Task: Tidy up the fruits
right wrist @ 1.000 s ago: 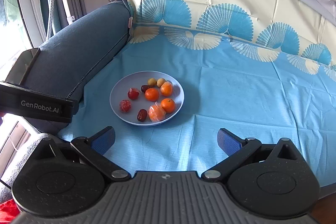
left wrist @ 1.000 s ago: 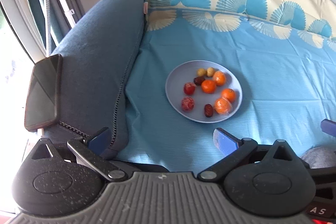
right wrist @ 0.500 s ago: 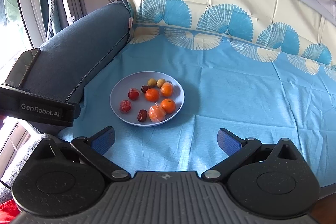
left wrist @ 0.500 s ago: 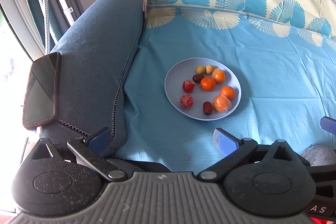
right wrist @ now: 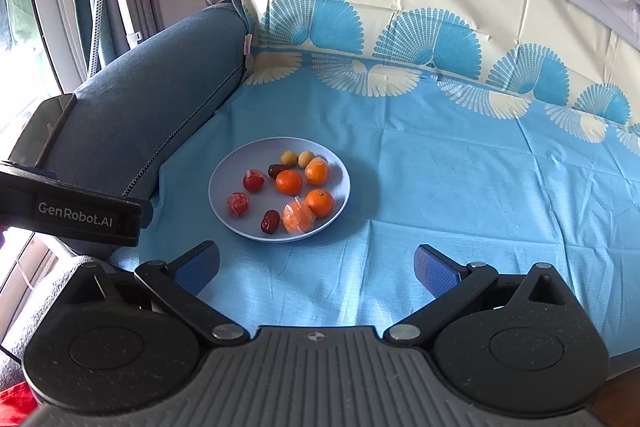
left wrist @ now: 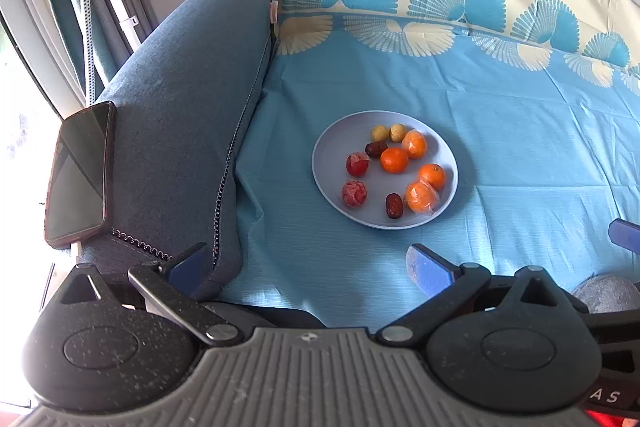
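Here, the pale blue round plate point(right wrist: 224, 215) carrying the mixed small fruits lies ahead of both tools on the light blue patterned sheet point(right wrist: 460, 187) over the sofa seat, and neither touches it. From the right tool point(right wrist: 316, 267), spread wide and empty, the plate sits just ahead and a little left of its centre line. From the left tool point(left wrist: 308, 267), likewise wide and empty, the plate lies ahead and to the right, beyond its right finger. The nearest pieces are a wrapped orange mandarin point(right wrist: 298, 218) and a dark red date point(right wrist: 270, 221) at the plate's near rim; the date's long axis points roughly away from the right tool. The right one seems nearer and better aligned.
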Available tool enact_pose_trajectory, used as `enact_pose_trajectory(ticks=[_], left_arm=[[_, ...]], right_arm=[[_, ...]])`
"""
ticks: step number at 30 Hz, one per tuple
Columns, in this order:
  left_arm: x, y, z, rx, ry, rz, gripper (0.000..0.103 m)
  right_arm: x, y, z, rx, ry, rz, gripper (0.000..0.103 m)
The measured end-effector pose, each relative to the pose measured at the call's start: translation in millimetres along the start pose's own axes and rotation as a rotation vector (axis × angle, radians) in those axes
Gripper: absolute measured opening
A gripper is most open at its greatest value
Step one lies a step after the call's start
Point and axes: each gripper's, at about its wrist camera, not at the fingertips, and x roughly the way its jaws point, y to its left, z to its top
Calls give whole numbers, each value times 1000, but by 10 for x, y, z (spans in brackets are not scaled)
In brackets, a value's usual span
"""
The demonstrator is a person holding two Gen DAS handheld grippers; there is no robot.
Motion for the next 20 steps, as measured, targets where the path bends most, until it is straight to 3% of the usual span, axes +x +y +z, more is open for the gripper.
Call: enact_pose_trajectory(ticks=[20], left_arm=[[46,-34,-9,-2,15,-11,103]], right_arm=[[21,3,35,4,-1,5,102]])
